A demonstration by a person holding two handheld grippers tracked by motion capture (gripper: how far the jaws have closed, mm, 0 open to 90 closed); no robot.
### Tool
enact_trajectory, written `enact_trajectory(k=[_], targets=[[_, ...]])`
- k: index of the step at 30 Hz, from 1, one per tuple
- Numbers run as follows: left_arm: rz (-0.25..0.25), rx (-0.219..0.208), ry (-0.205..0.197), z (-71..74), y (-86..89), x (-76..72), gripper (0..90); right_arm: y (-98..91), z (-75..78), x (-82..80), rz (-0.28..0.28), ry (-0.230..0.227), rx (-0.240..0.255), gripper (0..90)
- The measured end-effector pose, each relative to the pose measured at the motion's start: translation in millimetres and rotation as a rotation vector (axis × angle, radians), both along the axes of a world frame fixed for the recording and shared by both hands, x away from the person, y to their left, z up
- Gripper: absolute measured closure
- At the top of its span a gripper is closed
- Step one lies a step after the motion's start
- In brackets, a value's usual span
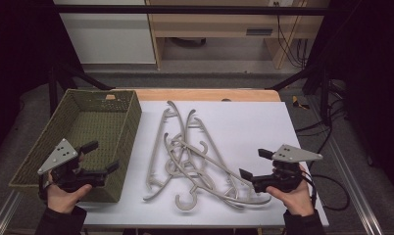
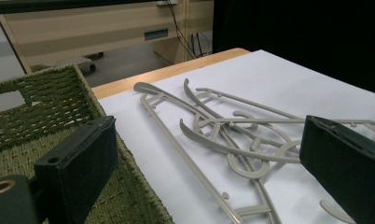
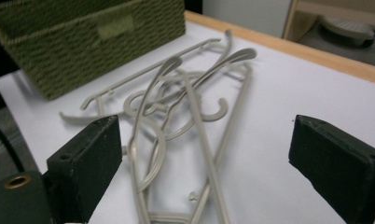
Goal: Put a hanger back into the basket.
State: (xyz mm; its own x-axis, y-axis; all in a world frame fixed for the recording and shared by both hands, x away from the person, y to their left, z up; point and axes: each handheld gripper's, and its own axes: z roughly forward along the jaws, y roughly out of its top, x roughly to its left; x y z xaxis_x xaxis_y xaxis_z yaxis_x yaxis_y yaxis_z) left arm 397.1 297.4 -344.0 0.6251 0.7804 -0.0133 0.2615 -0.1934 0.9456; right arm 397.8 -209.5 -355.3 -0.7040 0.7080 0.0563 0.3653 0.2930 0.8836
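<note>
- Hangers [image 1: 195, 156] lie tangled on the white tabletop [image 1: 263, 127], beside the woven basket [image 1: 129, 122].
- Your left gripper [image 1: 103, 157] hovers over the basket, jaws apart.
- Your right gripper [image 1: 256, 164] is spread wide, empty.

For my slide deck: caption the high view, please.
Both open tongs, left and right, flank tangled grey hangers beside a green woven basket.

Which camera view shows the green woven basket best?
The high view: it shows the whole basket, its rim and its inside. The left gripper view shows only a near corner behind a jaw. The right gripper view shows one outer wall.
</note>
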Motion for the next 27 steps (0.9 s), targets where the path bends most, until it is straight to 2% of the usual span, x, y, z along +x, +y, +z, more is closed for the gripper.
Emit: enact_trajectory(k=[4,5,7,8,9,12,15,17,19,22,26,27], targets=[[-0.009,0.003,0.003,-0.1,-2.6,-0.4,4.2,23.1,-5.9,1.0,0.076,0.044,-0.074,12.7],[-0.01,0.004,0.003,-0.2,-2.8,-0.2,4.2,34.1,-11.4,3.6,0.118,0.081,-0.098,13.8],[-0.012,0.014,0.002,-0.3,-2.6,0.5,4.2,39.9,-14.6,5.1,0.136,0.096,-0.114,14.2],[-0.01,0.014,0.003,-0.3,-2.5,0.4,4.2,52.4,-21.6,6.8,0.177,0.12,-0.163,15.5],[-0.008,0.007,0.005,-0.2,-2.6,-0.2,4.2,52.4,-21.6,6.8,0.177,0.12,-0.163,15.5],[-0.01,0.009,-0.002,0.9,-1.9,-0.9,4.2,66.9,-28.9,6.8,0.198,0.148,-0.209,18.7],[-0.012,0.011,-0.002,1.0,-1.8,-1.1,4.3,79.3,-36.9,9.6,0.225,0.188,-0.244,27.5],[-0.011,0.009,0.003,0.8,-2.2,-0.9,4.3,82.0,-39.2,10.8,0.241,0.194,-0.249,29.6],[-0.011,0.011,0.004,0.6,-2.6,-0.9,4.3,91.5,-44.0,12.5,0.265,0.224,-0.3,35.8],[-0.014,0.015,0.004,0.7,-3.4,-0.9,4.4,99.4,-49.0,15.0,0.288,0.229,-0.322,39.8],[-0.021,0.019,0.001,0.7,-4.7,-1.4,4.6,114.1,-60.5,21.1,0.329,0.249,-0.403,50.0],[-0.022,0.02,0.002,0.5,-5.0,-1.2,4.6,114.1,-60.5,21.1,0.329,0.249,-0.403,50.0]])
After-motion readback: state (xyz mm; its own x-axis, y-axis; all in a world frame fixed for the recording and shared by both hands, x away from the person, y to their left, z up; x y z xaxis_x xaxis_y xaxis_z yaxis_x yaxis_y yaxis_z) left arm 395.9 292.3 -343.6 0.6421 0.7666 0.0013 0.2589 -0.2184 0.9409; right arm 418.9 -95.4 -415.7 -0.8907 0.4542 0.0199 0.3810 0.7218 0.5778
